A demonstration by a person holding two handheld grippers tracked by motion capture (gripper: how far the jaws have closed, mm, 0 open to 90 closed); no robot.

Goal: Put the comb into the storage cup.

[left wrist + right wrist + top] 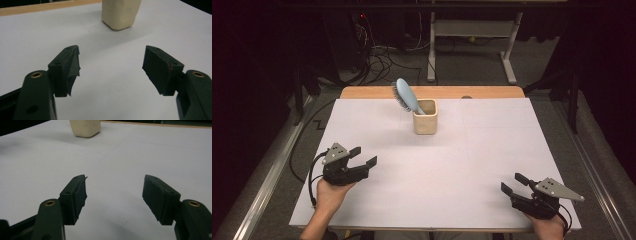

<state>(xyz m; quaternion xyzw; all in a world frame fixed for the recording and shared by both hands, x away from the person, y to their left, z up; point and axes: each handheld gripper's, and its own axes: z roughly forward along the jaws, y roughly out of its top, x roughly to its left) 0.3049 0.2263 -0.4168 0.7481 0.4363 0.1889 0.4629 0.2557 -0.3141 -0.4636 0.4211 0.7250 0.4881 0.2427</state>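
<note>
A cream square cup (425, 117) stands upright near the back middle of the white table (492, 150). A light blue hairbrush (406, 96) leans in it, handle down, head tilted to the left over the rim. My left gripper (363, 156) rests low at the front left, open, nothing between its jaws; the cup (120, 13) lies ahead of it. My right gripper (513, 183) sits at the front right, open and empty, pointing toward the cup (85, 128) far off.
The wooden table edge (432, 92) shows behind the white sheet. Beyond it stand a white desk frame (472, 45) and loose cables (387, 60) on the floor. Metal rails (262, 185) run along both sides of the table.
</note>
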